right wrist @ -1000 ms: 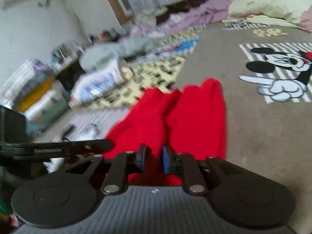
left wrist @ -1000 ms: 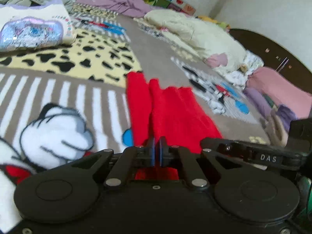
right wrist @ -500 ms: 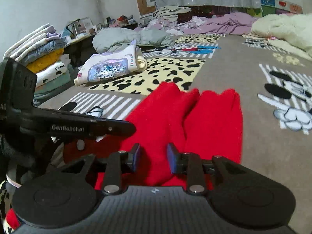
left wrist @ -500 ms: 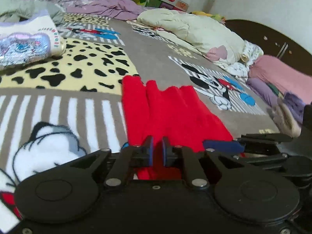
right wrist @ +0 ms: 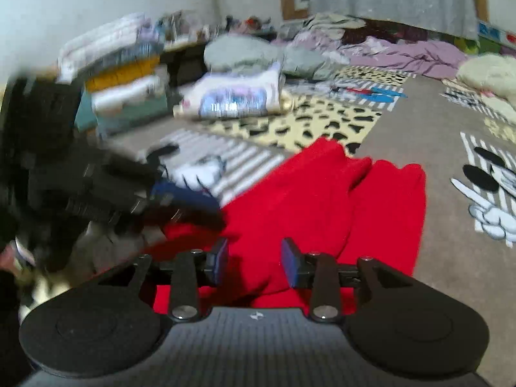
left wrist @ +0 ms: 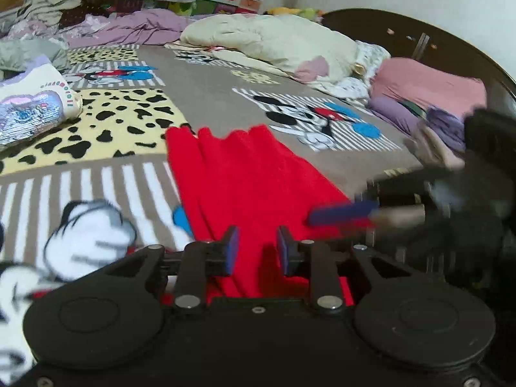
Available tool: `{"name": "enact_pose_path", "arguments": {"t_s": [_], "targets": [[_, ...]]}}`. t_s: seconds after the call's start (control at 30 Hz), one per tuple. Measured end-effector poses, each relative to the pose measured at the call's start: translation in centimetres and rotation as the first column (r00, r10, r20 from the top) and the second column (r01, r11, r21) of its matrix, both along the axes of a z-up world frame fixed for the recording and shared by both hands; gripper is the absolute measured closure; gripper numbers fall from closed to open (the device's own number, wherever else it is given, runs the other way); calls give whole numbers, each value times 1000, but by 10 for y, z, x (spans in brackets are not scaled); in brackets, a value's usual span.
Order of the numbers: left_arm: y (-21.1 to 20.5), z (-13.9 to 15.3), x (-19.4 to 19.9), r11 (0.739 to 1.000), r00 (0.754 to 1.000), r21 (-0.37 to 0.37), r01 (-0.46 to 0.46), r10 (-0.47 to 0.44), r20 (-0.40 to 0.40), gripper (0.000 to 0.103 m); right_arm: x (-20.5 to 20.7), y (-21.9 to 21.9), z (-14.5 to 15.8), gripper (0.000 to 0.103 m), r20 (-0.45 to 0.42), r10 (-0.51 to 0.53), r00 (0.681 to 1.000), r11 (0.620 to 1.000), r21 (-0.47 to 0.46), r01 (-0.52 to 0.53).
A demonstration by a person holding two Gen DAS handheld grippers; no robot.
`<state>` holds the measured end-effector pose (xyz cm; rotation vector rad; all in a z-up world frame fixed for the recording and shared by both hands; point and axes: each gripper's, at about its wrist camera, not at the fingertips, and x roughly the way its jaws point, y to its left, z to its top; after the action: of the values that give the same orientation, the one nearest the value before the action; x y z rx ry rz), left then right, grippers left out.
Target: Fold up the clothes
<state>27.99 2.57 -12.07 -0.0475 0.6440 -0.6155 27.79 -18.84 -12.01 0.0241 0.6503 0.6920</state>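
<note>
A red garment (left wrist: 245, 180) lies spread on the patterned bedspread (left wrist: 206, 96), its two long parts reaching away from me. My left gripper (left wrist: 256, 253) is open just above its near end, nothing between the blue pads. In the right wrist view the same red garment (right wrist: 325, 203) lies ahead, and my right gripper (right wrist: 254, 259) is open over its near edge. Each gripper shows blurred in the other's view: the right gripper (left wrist: 348, 213) at the garment's right edge, the left gripper (right wrist: 180, 200) at its left edge.
A folded white printed top (left wrist: 32, 109) lies at the left. A cream quilt (left wrist: 271, 45), pink and purple clothes (left wrist: 429, 96) and a purple heap (left wrist: 135, 29) ring the bed. A stack of folded clothes (right wrist: 119, 77) stands beside the bed at the left.
Both grippers have opened: the left was shut on the red garment's near end one second ago, the right nearly shut. The garment now lies released on the bed.
</note>
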Motion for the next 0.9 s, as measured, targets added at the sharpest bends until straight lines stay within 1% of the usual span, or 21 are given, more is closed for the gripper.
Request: {"name": "enact_pose_path", "arguments": {"t_s": [0.03, 0.07, 0.2, 0.33, 0.37, 0.4, 0.43, 0.47, 0.53, 0.57, 0.63, 0.67, 0.7, 0.73, 0.77, 0.8, 0.83, 0.87, 0.9], "targets": [[2, 4, -10, 1000, 1000, 4, 6, -6, 12, 76, -3, -7, 1, 65, -11, -17, 1000, 1000, 26, 17], [1, 2, -18, 1000, 1000, 14, 14, -14, 19, 76, -7, -14, 2, 65, -22, -33, 999, 998, 53, 35], [-9, -13, -51, 997, 998, 65, 46, -49, 40, 76, -34, -26, 4, 65, 8, -83, 996, 995, 60, 83], [-18, -29, -83, 990, 995, 116, 78, -85, 59, 76, -73, -41, -6, 65, 36, -146, 989, 987, 73, 143], [-20, -33, -91, 988, 994, 129, 85, -94, 63, 76, -82, -42, -11, 65, 32, -150, 988, 987, 56, 148], [-22, -35, -96, 987, 993, 135, 83, -93, 67, 76, -92, -40, -18, 65, 30, -153, 988, 988, -9, 153], [-22, -35, -99, 988, 994, 137, 76, -86, 70, 76, -103, -35, -26, 65, 55, -151, 987, 983, -94, 155], [-23, -35, -102, 988, 994, 139, 68, -78, 74, 76, -116, -31, -29, 65, 103, -140, 985, 977, -146, 155], [-25, -36, -107, 988, 995, 142, 52, -64, 81, 76, -142, -29, -20, 66, 200, -123, 972, 977, -145, 153], [-25, -36, -110, 989, 995, 144, 44, -57, 84, 76, -153, -30, -16, 66, 236, -117, 965, 981, -126, 150], [-27, -37, -116, 989, 995, 148, 29, -42, 91, 76, -161, -25, -22, 66, 205, -88, 975, 978, -170, 124], [-27, -37, -119, 989, 995, 149, 21, -35, 95, 75, -159, -20, -33, 65, 143, -65, 988, 968, -233, 97], [-30, -41, -122, 987, 992, 162, 17, -38, 124, 72, -163, -18, -42, 64, 144, -60, 988, 961, -258, 96], [-32, -42, -125, 985, 989, 169, 18, -43, 143, 64, -167, -19, -44, 64, 156, -69, 985, 962, -250, 107], [-32, -38, -126, 986, 990, 166, 14, -37, 136, 57, -169, -21, -40, 64, 155, -77, 985, 965, -237, 113], [-31, -33, -131, 987, 989, 160, -10, -14, 150, 52, -171, -23, -34, 64, 154, -84, 984, 967, -224, 118], [-30, -27, -139, 988, 984, 150, -43, 16, 180, 38, -178, -27, -28, 64, 170, -92, 981, 973, -196, 125], [-28, -24, -148, 987, 976, 148, -69, 36, 213, 26, -185, -31, -26, 63, 185, -94, 978, 975, -184, 129], [-26, -24, -158, 985, 968, 150, -89, 50, 247, 25, -192, -33, -25, 62, 196, -94, 976, 971, -198, 133]]}}
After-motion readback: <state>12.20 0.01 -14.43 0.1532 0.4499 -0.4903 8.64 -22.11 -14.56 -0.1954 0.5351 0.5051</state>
